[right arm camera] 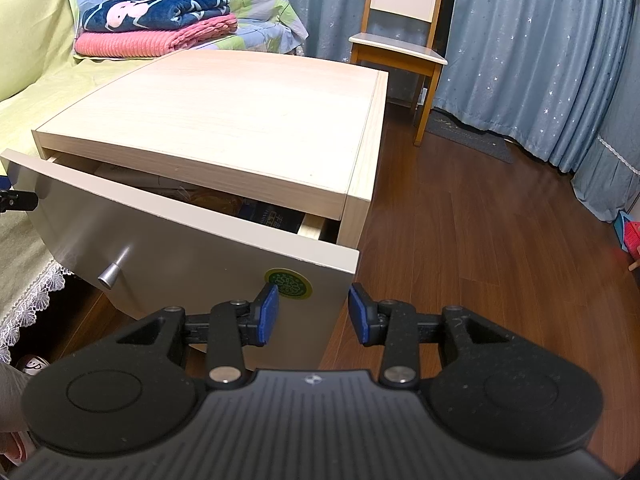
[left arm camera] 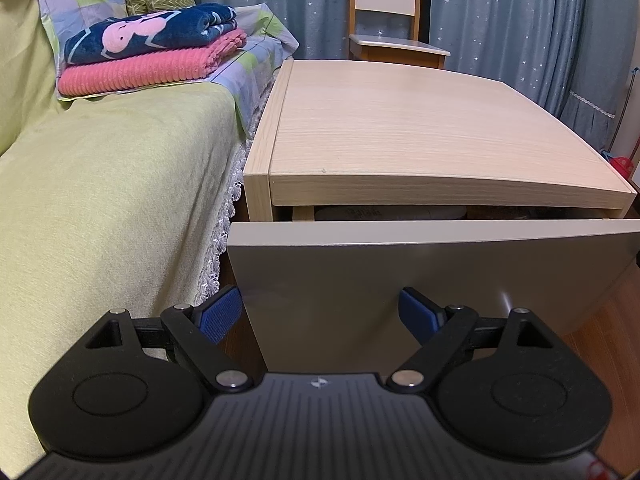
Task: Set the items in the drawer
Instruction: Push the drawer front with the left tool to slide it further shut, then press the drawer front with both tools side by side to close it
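Note:
The pale wood nightstand [left arm camera: 400, 128] [right arm camera: 224, 120] has its grey-fronted drawer [left arm camera: 400, 280] [right arm camera: 180, 240] pulled partly out. In the gap I see items inside, among them a dark blue box [right arm camera: 272, 216] and something pale [left arm camera: 380, 213]. My left gripper [left arm camera: 320, 312] is open wide and empty, close in front of the drawer front's left part. My right gripper [right arm camera: 314, 314] is open and empty at the drawer front's right corner, below a green sticker [right arm camera: 288, 284]. The drawer's metal knob [right arm camera: 110, 276] is left of it.
A bed with a green cover [left arm camera: 100, 200] stands left of the nightstand, with a folded navy towel [left arm camera: 160, 32] on a folded pink one [left arm camera: 140, 68]. A wooden chair [right arm camera: 400, 48] and blue curtains [right arm camera: 540, 60] are behind. Wood floor [right arm camera: 480, 240] lies to the right.

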Available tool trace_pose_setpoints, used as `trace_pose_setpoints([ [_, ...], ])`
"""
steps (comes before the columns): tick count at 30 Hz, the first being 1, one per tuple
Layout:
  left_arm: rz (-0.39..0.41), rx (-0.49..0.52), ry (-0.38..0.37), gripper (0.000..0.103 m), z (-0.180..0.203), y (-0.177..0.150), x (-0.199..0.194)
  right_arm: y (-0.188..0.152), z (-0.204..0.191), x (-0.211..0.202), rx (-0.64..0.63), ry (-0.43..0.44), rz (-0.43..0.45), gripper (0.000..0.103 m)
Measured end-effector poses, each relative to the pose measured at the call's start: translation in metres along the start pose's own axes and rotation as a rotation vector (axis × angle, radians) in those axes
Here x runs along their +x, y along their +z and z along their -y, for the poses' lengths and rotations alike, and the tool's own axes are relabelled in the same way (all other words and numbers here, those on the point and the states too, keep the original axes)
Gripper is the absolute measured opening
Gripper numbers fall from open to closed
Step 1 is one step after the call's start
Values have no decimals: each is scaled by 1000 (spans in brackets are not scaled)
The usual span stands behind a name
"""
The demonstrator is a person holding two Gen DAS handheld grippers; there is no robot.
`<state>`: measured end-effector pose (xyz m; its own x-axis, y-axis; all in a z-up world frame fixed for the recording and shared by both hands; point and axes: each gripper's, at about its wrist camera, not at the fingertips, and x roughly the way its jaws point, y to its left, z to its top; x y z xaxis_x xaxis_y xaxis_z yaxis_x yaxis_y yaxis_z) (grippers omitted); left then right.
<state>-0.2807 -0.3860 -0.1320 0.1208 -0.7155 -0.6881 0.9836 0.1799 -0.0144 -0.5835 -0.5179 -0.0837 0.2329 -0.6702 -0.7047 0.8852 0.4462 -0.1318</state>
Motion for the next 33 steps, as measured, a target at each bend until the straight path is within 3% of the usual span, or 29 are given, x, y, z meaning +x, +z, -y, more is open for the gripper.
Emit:
trace_pose_setpoints([
  [6,-33,-4,17,85,4,0,5,-2,0,-1,17,-11,11,34],
  [11,-54,-6,42,85,17,-2,1,-9,-8,-15,83,-49,73,34],
  [18,-109,-34,63,86,56,9,11,-18,-33,-17,179,60,79,34],
  [22,-136,-31,64,86,79,15,18,-18,-54,-10,225,121,77,48],
  [26,-109,-31,77,85,90,17,22,-16,-73,-3,254,159,90,47],
  [33,-87,-66,101,85,81,13,36,-15,-95,15,272,102,73,40],
])
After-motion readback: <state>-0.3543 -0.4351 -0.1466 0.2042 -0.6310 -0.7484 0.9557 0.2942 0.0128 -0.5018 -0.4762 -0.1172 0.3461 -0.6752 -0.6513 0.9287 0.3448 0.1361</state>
